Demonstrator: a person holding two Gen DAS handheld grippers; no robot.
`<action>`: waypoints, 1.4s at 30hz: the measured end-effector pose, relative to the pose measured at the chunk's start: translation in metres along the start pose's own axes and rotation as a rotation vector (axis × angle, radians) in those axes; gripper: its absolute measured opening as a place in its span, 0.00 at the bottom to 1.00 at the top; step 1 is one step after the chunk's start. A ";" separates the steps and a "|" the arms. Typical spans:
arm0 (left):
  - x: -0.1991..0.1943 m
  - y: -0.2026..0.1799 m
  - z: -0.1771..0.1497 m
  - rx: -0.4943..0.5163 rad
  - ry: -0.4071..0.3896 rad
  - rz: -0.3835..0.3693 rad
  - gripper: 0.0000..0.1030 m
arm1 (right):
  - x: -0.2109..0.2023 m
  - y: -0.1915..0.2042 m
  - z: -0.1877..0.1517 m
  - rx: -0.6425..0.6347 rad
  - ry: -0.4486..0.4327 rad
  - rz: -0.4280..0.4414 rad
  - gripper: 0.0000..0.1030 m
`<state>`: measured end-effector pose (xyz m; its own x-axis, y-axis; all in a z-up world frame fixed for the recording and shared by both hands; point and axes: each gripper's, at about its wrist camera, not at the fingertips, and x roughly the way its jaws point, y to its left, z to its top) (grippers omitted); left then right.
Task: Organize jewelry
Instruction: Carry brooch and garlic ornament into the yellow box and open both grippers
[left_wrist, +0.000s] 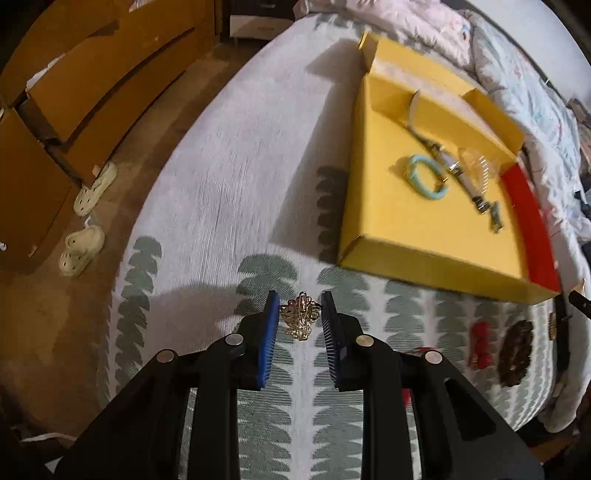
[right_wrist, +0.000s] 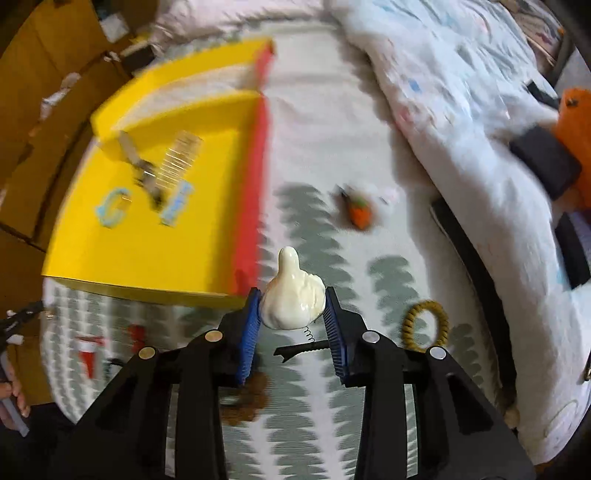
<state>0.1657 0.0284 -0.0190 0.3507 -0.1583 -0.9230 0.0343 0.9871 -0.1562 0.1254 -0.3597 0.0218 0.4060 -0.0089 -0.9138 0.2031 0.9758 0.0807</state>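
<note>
Left gripper: jaws apart, blue pads either side of a gold filigree clip lying on the bedspread; small gaps show on both sides, so no contact visible. Right gripper: jaws closed on a cream clip, pads pressing both its flanks, its narrow end pointing away from the camera; a small coil spring and a black toothed arm hang beneath it. Yellow tray with a red edge sits on the bedspread, ahead and right of the left gripper and ahead and left of the right one. In the tray: a teal ring, a clear comb clip and a metal chain piece, close together; right view is blurred there. Loose on the bedspread: red piece and brown scrunchie right of the left gripper, an orange clip ahead of the right gripper, a tan coil tie just to its right. White quilt bunched along the far side. Pale sandals on the floor, left view.
</note>
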 end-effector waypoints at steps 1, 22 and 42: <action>-0.008 -0.005 0.002 0.004 -0.018 -0.012 0.23 | -0.011 0.013 0.002 -0.017 -0.024 0.015 0.34; 0.042 -0.112 0.061 0.115 0.043 -0.113 0.23 | 0.068 0.155 0.071 -0.174 0.066 0.189 0.34; 0.073 -0.105 0.076 0.101 0.077 -0.063 0.25 | 0.117 0.151 0.073 -0.179 0.134 0.160 0.39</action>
<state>0.2585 -0.0852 -0.0438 0.2725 -0.2177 -0.9372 0.1499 0.9718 -0.1822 0.2687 -0.2296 -0.0442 0.2960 0.1662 -0.9406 -0.0200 0.9856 0.1679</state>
